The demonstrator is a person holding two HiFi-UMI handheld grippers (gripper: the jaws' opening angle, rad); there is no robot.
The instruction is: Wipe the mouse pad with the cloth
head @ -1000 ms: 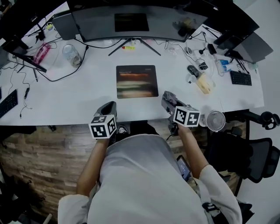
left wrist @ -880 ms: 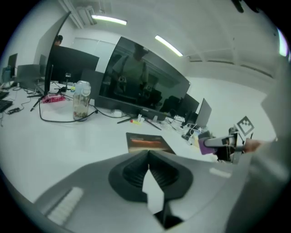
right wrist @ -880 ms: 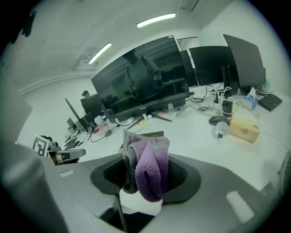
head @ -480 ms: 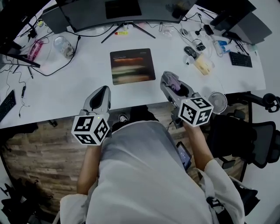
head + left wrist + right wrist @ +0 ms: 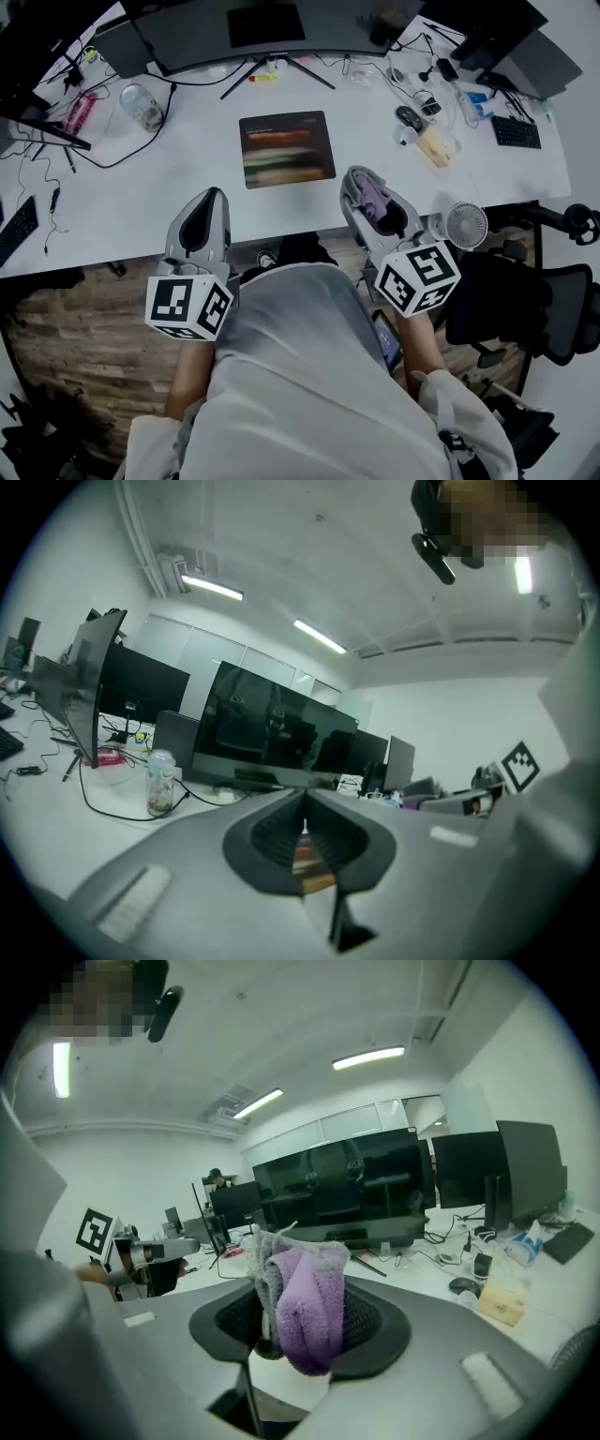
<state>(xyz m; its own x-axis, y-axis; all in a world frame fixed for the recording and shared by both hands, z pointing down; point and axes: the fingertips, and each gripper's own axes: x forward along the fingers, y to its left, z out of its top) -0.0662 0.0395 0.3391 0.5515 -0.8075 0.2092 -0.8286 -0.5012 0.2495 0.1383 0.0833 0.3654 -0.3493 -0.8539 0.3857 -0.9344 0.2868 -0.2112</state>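
The dark mouse pad [image 5: 287, 148] lies flat on the white desk [image 5: 178, 178], in front of the monitor stand. My right gripper [image 5: 359, 187] is raised over the desk's near edge, to the right of the pad, shut on a purple and grey cloth [image 5: 374, 198] [image 5: 302, 1309] that bulges out between its jaws. My left gripper [image 5: 208, 208] is raised at the desk's near edge to the left of the pad, its jaws shut with nothing between them [image 5: 304, 829]. A sliver of the pad [image 5: 310, 866] shows past its tips.
A wide curved monitor [image 5: 262, 28] stands behind the pad. A clear jar [image 5: 141, 101] and cables lie at the left. A mouse [image 5: 409, 118], a yellowish block [image 5: 439, 142] and clutter are at the right, with a small white fan [image 5: 465, 226] and an office chair [image 5: 525, 300].
Both grippers have drawn back toward my body and lifted, their marker cubes now larger and lower in the head view. The cloth stays in the right gripper. The pad has not moved.
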